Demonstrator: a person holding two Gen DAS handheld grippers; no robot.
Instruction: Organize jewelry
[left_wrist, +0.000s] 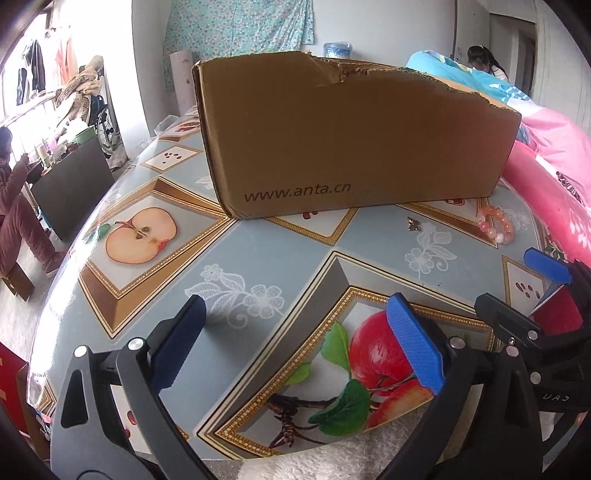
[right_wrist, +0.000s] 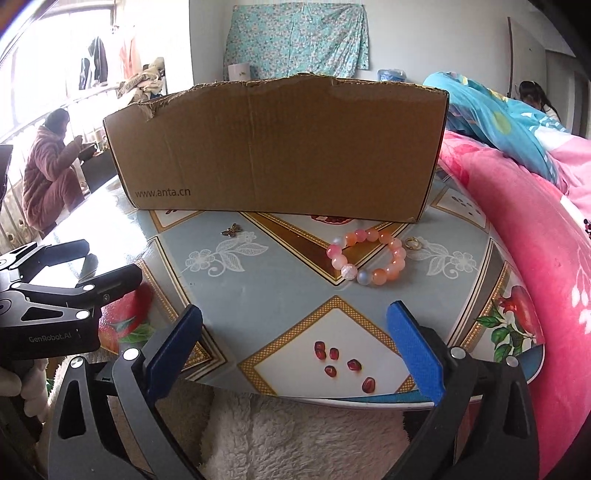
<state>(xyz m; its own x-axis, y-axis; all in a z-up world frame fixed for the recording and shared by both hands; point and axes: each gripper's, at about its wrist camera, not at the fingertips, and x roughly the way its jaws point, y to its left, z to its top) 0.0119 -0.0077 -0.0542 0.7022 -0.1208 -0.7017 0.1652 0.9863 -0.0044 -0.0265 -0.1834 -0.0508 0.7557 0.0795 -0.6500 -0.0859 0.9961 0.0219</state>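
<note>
A pink and orange bead bracelet (right_wrist: 367, 256) lies on the round table in front of an open brown cardboard box (right_wrist: 277, 151); it also shows in the left wrist view (left_wrist: 496, 223). A small gold ring (right_wrist: 410, 243) lies just right of the bracelet. A small butterfly charm (right_wrist: 231, 230) lies to the left, also seen in the left wrist view (left_wrist: 414, 223). The box (left_wrist: 351, 136) stands at the back of the table. My left gripper (left_wrist: 295, 321) is open and empty over the table's near side. My right gripper (right_wrist: 295, 325) is open and empty at the table's near edge, short of the bracelet.
The table (right_wrist: 258, 288) has a fruit-patterned cover. A pink quilt (right_wrist: 535, 240) lies against its right side. A person (right_wrist: 48, 166) sits at the far left. The left gripper's body (right_wrist: 55, 295) shows at the left of the right wrist view. White fleece (right_wrist: 295, 439) lies below the near edge.
</note>
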